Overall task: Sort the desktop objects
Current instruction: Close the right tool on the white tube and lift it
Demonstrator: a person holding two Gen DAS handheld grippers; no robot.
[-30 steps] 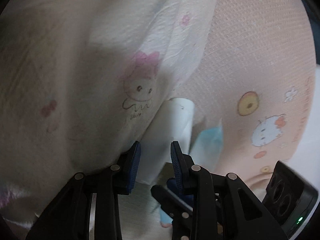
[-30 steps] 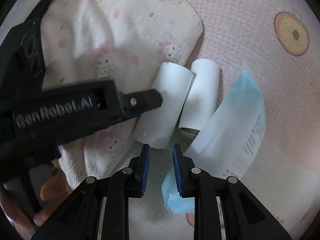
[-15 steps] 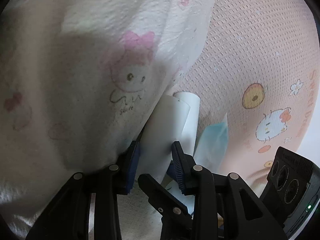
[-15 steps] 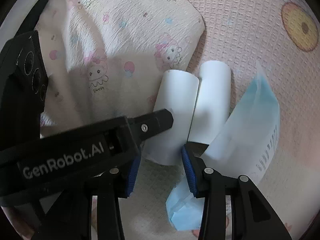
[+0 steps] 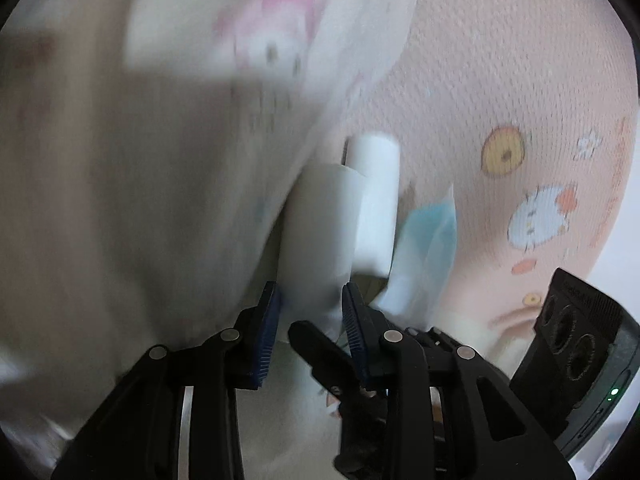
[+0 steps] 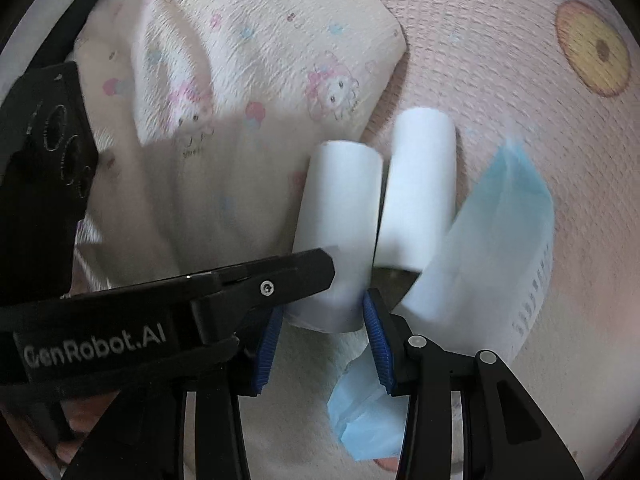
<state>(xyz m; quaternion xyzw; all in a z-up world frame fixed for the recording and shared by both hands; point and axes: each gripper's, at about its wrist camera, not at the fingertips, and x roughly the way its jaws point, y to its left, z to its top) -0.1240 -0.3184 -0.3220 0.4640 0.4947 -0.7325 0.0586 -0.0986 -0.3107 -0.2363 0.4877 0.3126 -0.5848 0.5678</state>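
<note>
A pink waffle-textured mat [image 6: 500, 40] printed with cartoon animals and a yellow ring covers the surface, and on its left side lies a cream cloth [image 6: 248, 60] patterned with pink cartoon faces, rumpled and partly blurred in the left wrist view. Next in size is a folded sheet of pale blue and white paper [image 6: 492, 240] with a line of small print along 1 edge, lying slantwise on the mat just right of the rolls. 2 white paper rolls lie side by side and touching: the right roll [image 6: 420, 188] rests on the mat against the blue sheet, and the left roll [image 6: 336, 216] lies at the cloth's edge. The right gripper [image 6: 322, 340] points steeply down with its blue pads on either side of the left roll's near end, the jaws parted to about the roll's width; contact cannot be told. The left gripper [image 5: 308, 320] comes in from the left at a slant, its pads also straddling that same roll's near end, jaws closing. 1 black finger [image 6: 280, 280] of it crosses the right wrist view.
</note>
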